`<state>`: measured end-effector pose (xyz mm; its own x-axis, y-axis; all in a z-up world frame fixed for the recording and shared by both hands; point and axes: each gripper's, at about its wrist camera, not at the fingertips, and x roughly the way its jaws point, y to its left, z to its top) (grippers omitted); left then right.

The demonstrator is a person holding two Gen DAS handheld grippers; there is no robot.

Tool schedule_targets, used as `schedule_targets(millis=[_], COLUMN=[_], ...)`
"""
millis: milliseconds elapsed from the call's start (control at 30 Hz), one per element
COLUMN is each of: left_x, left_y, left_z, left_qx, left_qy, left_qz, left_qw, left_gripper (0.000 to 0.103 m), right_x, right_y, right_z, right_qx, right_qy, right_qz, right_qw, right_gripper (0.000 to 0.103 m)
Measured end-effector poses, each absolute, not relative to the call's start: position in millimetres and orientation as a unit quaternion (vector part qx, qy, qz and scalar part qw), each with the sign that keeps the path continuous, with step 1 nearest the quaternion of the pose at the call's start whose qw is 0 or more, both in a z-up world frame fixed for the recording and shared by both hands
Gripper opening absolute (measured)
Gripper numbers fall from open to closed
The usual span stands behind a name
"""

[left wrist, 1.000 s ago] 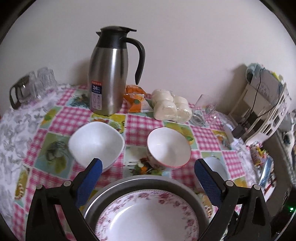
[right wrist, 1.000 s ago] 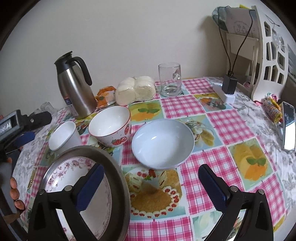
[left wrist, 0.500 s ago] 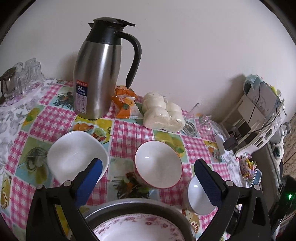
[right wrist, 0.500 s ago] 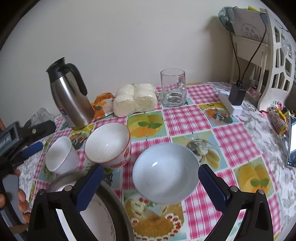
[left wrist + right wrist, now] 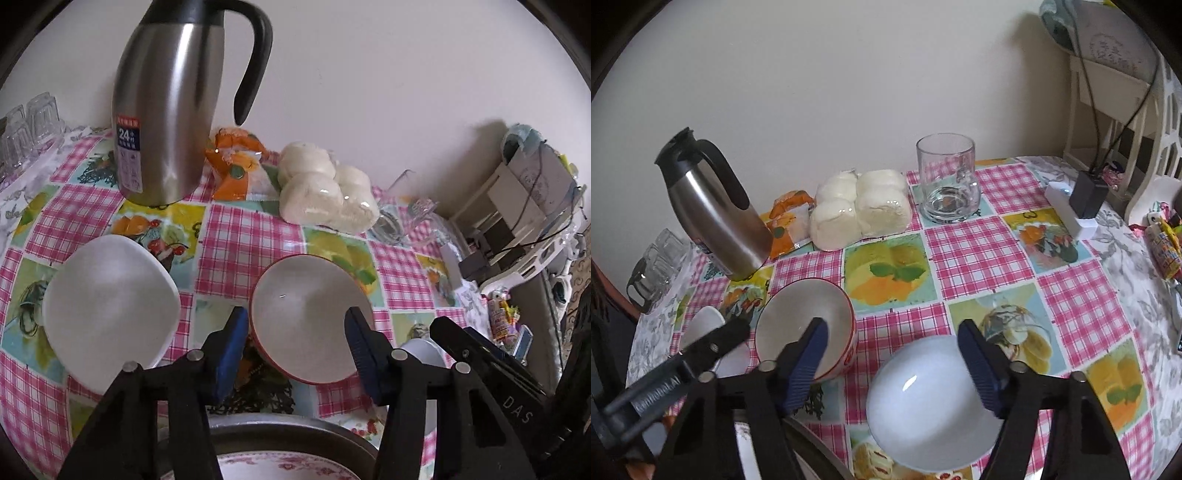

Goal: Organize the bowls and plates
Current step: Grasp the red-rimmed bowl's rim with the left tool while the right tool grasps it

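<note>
Glossy ceramic bowls [image 5: 312,317], brushed-steel jug [image 5: 166,107], clear glass mug [image 5: 947,182], shiny checked tablecloth [image 5: 975,251].

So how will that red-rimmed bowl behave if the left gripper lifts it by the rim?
The red-rimmed bowl looks like glazed ceramic, so probably stiff, fairly heavy and breakable. Its glossy surface may slip on the pads. With the left gripper on one side only, it would likely tilt when lifted.
</note>
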<state>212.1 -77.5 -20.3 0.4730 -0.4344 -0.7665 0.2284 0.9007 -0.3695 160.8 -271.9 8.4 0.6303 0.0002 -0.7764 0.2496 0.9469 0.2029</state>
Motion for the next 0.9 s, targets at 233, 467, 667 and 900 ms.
schedule_targets(millis=[233,467,667,900], left_x=[225.2,231.7,235.6,239.0], left_y=[-77.9,-77.6,-78.9,-85.7], left_z=[-38.2,-46.4,-52.1,-73.7], left_qx=[-0.122,-0.127,-0.121,-0.116], left_qy=[0.499,0.511,0.516,0.545], left_qz=[-0.193,-0.192,-0.188,-0.183], left_qw=[0.836,0.828,0.827,0.81], left_gripper=[0.044,0.042,0.036,0.035], right_x=[190.0,209.2,220.9,228.4], right_y=[-254.0,-238.3,-232.2,-230.2], right_z=[-9.7,-32.2,-46.8,-58.2], right_qx=[0.132,0.107,0.097,0.09], right_qy=[0.454,0.485,0.501,0.512], right_qz=[-0.044,-0.038,-0.029,-0.019], right_qw=[0.88,0.867,0.859,0.854], right_gripper=[0.058,0.034,0.019,0.013])
